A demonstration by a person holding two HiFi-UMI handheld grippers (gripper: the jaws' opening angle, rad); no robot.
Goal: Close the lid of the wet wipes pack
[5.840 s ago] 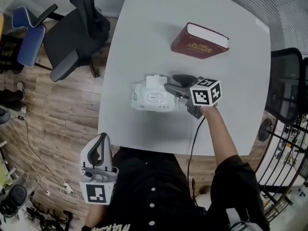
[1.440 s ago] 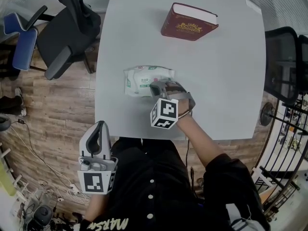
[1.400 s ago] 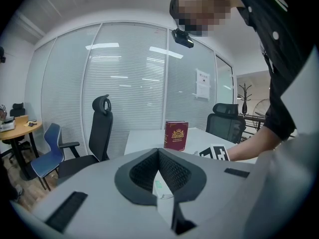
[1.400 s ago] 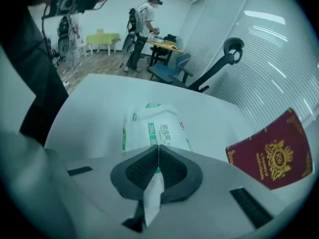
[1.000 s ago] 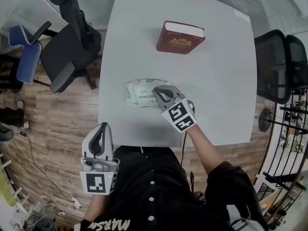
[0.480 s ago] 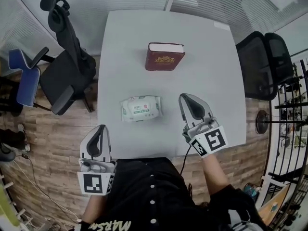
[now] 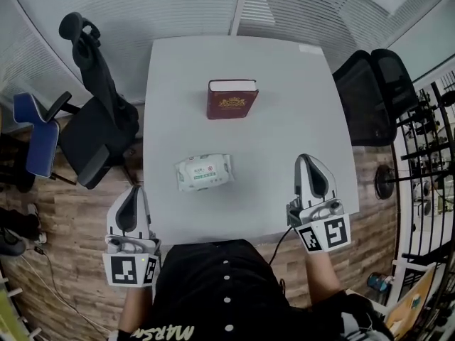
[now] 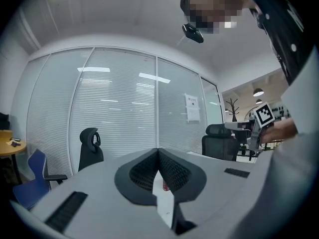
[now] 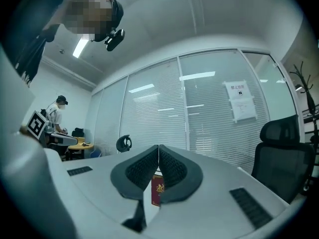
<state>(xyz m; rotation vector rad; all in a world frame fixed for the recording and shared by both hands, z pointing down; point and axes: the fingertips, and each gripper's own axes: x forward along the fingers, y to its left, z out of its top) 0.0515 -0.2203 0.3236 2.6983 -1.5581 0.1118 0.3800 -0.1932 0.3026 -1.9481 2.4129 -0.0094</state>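
The white wet wipes pack (image 7: pixel 203 172) lies flat on the grey table (image 7: pixel 284 119), near its front edge, with its lid down. Neither gripper touches it. My left gripper (image 7: pixel 132 189) hangs off the table's front left corner, pointing level, its jaws (image 8: pixel 158 149) shut with nothing between them. To the right of the pack my right gripper (image 7: pixel 311 159) hovers over the table's front right part. It too is level, and its jaws (image 9: pixel 158 146) are shut and empty. The pack itself shows in neither gripper view.
A dark red book (image 7: pixel 232 99) lies at the table's middle; it also shows beyond the right jaws as the book (image 9: pixel 158 188). A black office chair (image 7: pixel 99 112) and a blue chair (image 7: pixel 35 119) stand left, another black chair (image 7: pixel 370 94) right. Glass walls with blinds lie beyond.
My right gripper has lifted off the wipes pack and swung right and back toward the person. The left gripper has risen a little. The pack stays in place.
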